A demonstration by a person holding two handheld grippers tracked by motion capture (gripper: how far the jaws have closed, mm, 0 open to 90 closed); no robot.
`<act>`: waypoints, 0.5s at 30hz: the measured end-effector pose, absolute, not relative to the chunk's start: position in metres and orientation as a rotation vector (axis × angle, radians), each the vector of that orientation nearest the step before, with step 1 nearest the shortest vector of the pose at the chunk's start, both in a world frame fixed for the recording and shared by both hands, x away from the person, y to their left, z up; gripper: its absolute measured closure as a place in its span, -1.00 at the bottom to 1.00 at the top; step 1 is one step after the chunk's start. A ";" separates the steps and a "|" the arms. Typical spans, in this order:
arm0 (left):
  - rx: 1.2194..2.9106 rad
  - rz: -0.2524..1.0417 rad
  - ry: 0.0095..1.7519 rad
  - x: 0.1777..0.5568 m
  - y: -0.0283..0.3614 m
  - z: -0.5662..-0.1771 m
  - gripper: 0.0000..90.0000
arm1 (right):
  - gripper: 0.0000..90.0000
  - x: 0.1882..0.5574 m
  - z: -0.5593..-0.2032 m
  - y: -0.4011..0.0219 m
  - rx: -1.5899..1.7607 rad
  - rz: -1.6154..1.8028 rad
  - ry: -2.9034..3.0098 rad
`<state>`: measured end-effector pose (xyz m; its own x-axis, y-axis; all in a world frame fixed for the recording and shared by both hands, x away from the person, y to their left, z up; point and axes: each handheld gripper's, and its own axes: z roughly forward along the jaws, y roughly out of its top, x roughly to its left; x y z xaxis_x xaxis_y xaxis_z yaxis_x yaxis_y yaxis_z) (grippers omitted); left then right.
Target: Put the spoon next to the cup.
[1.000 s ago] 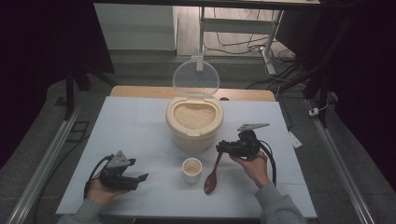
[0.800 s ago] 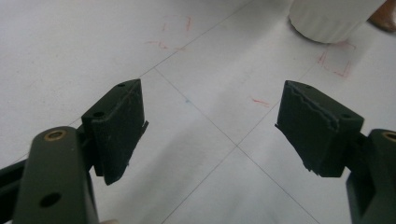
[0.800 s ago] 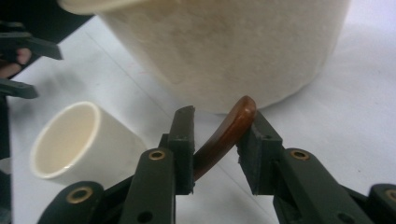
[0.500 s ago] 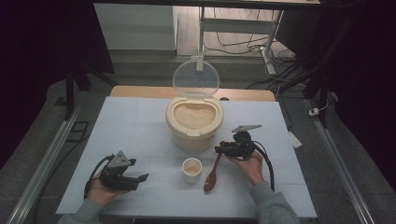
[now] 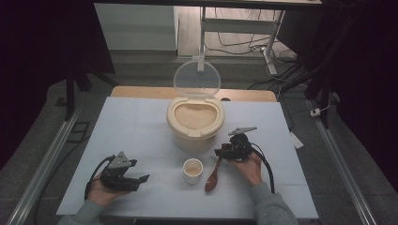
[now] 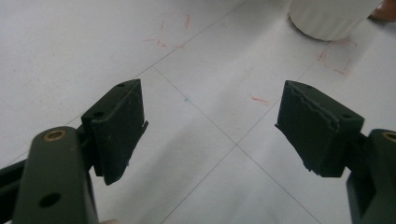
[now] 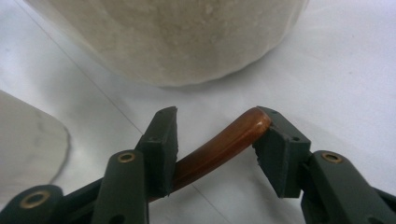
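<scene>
Spoon, brown and glossy, lies on the pale desk just right of a small white cup, its bowl toward the person. The right gripper sits low over the handle end, and in the right gripper view the handle runs slantwise between the jaws, touching both pads, though they look only partly closed. Behind stands a cream rice container with its clear lid raised. The left gripper rests near the desk's front-left, jaws wide apart over bare desk.
</scene>
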<state>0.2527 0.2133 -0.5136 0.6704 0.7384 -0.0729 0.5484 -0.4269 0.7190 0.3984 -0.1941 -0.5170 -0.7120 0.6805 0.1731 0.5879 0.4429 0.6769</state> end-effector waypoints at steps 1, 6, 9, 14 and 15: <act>2.143 0.326 0.987 0.253 0.213 -0.514 -0.50 | 0.08 0.398 -0.518 -0.194 1.124 1.117 2.560; 2.146 0.323 0.988 0.253 0.213 -0.514 -0.50 | 0.03 0.399 -0.520 -0.192 1.109 1.076 2.554; 2.147 0.323 0.987 0.253 0.213 -0.514 -0.50 | 0.01 0.400 -0.521 -0.192 1.111 1.072 2.548; 2.146 0.323 0.987 0.253 0.213 -0.514 -0.50 | -0.04 0.401 -0.521 -0.192 1.123 1.062 2.520; 2.146 0.323 0.987 0.253 0.213 -0.514 -0.50 | -0.05 0.401 -0.520 -0.193 1.123 1.063 2.508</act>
<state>0.2529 0.2130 -0.5141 0.6725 0.7364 -0.0736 0.5501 -0.4308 0.7154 0.4007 -0.1931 -0.5200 -0.6932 0.7127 0.1076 0.5729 0.4541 0.6823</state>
